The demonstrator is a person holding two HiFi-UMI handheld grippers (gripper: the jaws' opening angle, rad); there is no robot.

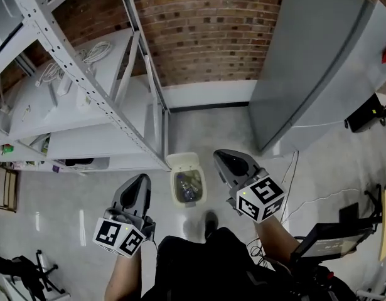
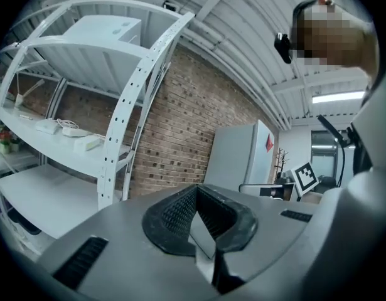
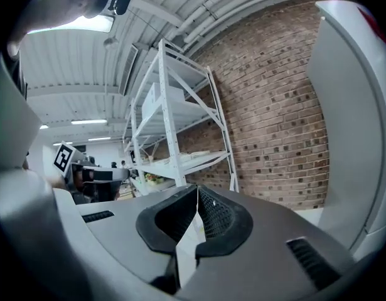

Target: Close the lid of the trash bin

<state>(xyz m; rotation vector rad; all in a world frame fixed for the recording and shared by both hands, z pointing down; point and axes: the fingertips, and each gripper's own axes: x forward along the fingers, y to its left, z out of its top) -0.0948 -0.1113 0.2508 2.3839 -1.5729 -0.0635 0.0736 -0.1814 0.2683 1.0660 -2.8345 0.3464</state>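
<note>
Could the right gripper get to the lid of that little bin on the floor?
Probably yes: nothing stands between the right gripper and the open lid of the trash bin. Its jaws, together, point at the wall, so it must swing down.

No words, brand names or numbers can be read anywhere. Black-and-white square patterns, without letters or digits, are carried on the left cube (image 1: 119, 236) of the left gripper (image 1: 141, 179), at the lower left of the head view, and on the right cube (image 1: 261, 198) of the right gripper (image 1: 219, 155), right of centre. A red mark (image 2: 268, 144) is seen on the grey cabinet (image 2: 236, 158), right of centre in the left gripper view; nothing on it can be made out.
</note>
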